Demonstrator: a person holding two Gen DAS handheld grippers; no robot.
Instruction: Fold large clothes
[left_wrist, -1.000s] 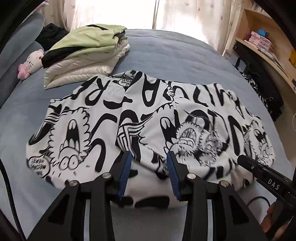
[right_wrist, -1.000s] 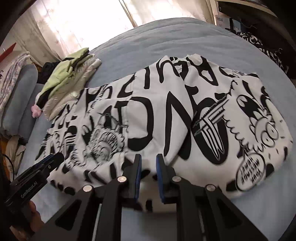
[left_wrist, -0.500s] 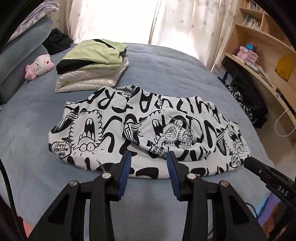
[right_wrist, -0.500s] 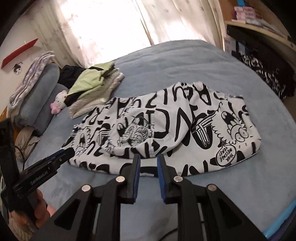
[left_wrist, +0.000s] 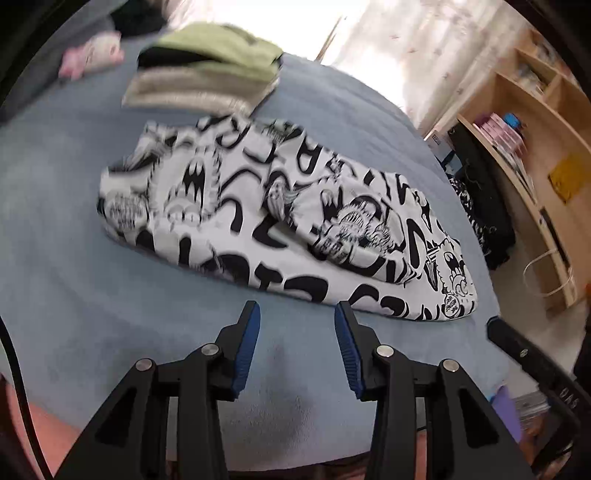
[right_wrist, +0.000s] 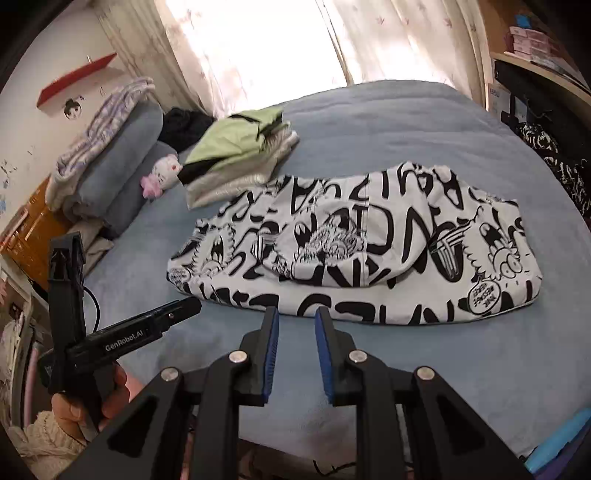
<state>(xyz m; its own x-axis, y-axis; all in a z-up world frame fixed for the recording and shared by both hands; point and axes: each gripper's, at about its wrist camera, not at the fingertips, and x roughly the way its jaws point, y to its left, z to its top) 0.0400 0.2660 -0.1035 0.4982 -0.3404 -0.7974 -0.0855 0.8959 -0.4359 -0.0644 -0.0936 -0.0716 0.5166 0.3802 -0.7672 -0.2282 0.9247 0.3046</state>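
Observation:
The black-and-white cartoon-print garment (left_wrist: 280, 206) (right_wrist: 369, 243) lies folded into a wide band across the blue bed (left_wrist: 110, 302) (right_wrist: 443, 369). A smaller folded part rests on top near its middle. My left gripper (left_wrist: 297, 308) hovers over bare bedding in front of the garment's near edge, jaws apart and holding nothing. My right gripper (right_wrist: 297, 312) also hangs just short of the near edge, with a narrow gap between its blue pads (right_wrist: 271, 350) and nothing in it. Neither gripper touches the cloth.
A stack of folded clothes with a green piece on top (right_wrist: 236, 147) (left_wrist: 207, 70) sits behind the garment. A pink-and-white plush toy (right_wrist: 162, 173) and grey pillows (right_wrist: 125, 158) lie at the left. Wooden shelves (left_wrist: 517, 147) and dark clothes (left_wrist: 480, 206) stand to the right of the bed.
Both grippers have pulled back and up from the garment's near edge, so bare bedding now shows in front of them. The garment stays folded where it lay.

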